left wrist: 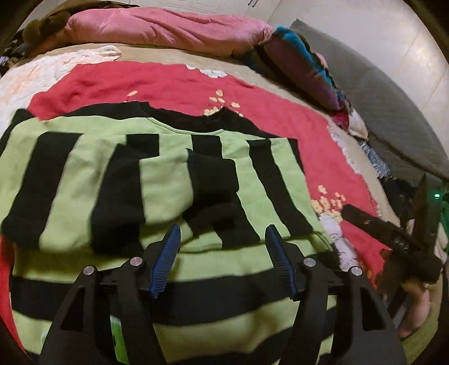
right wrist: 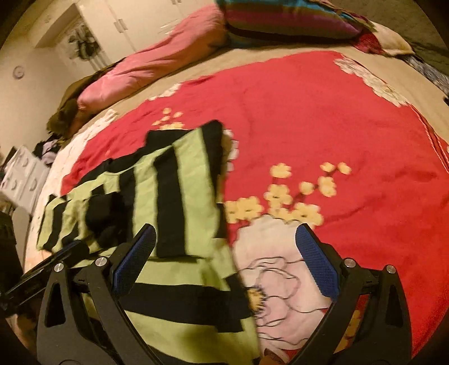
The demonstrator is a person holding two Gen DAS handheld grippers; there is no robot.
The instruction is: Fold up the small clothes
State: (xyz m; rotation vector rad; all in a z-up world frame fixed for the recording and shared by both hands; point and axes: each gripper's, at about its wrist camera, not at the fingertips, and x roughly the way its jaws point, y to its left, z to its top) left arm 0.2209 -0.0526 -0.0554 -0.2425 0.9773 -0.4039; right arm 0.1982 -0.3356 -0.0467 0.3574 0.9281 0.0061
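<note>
A green and black striped sweater (left wrist: pixel 168 179) lies on the red flowered bedspread (left wrist: pixel 174 87), with both sleeves folded in over its body. My left gripper (left wrist: pixel 221 233) is open and empty, hovering above the sweater's lower part. In the right wrist view the same sweater (right wrist: pixel 179 196) lies to the left, with its right side folded inward. My right gripper (right wrist: pixel 224 235) is wide open and empty, over the sweater's right edge and the bedspread (right wrist: pixel 336 126). The right gripper (left wrist: pixel 415 224) also shows at the right edge of the left wrist view.
A pink pillow (left wrist: pixel 168 28) lies along the far side of the bed. A striped purple and blue cushion (right wrist: pixel 286 19) lies at the far right corner. White cupboards (right wrist: pixel 118 25) stand beyond the bed. A grey mattress edge (left wrist: pixel 393 112) runs on the right.
</note>
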